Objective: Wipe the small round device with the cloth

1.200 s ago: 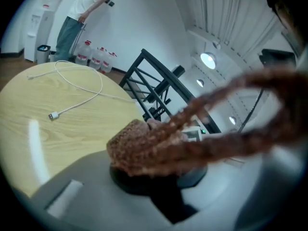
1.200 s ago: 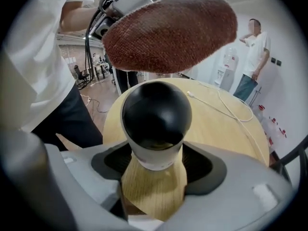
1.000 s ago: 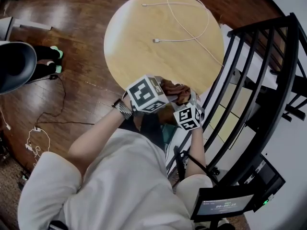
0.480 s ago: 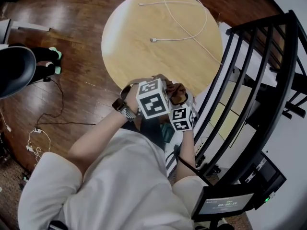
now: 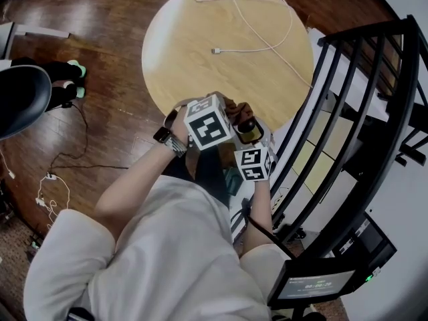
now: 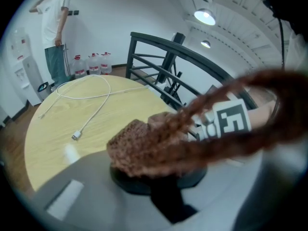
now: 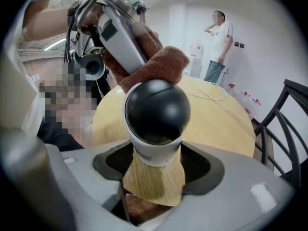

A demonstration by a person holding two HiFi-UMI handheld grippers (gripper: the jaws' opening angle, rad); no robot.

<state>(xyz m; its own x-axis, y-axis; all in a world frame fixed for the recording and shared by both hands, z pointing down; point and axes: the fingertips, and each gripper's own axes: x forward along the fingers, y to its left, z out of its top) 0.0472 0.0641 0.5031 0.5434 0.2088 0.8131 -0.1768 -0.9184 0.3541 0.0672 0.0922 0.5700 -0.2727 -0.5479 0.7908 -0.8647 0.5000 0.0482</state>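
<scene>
**A:** Does any writing read clearly?

**B:** No. The small screen [image 5: 314, 287] at the head view's lower right carries a pale line of characters, too blurred to read.

**A:** And the cubes?

**B:** The larger cube [image 5: 209, 122] and the smaller cube [image 5: 253, 164] bear only black-and-white square patterns.

A round wooden table [image 5: 194, 65] stands on a dark wood floor [image 5: 107, 19]. A white cable [image 5: 217, 50] lies looped on it, well beyond the jaws.

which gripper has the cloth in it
The left gripper: its jaws are shut on the brown cloth, while the right gripper holds the small round device instead.
</scene>
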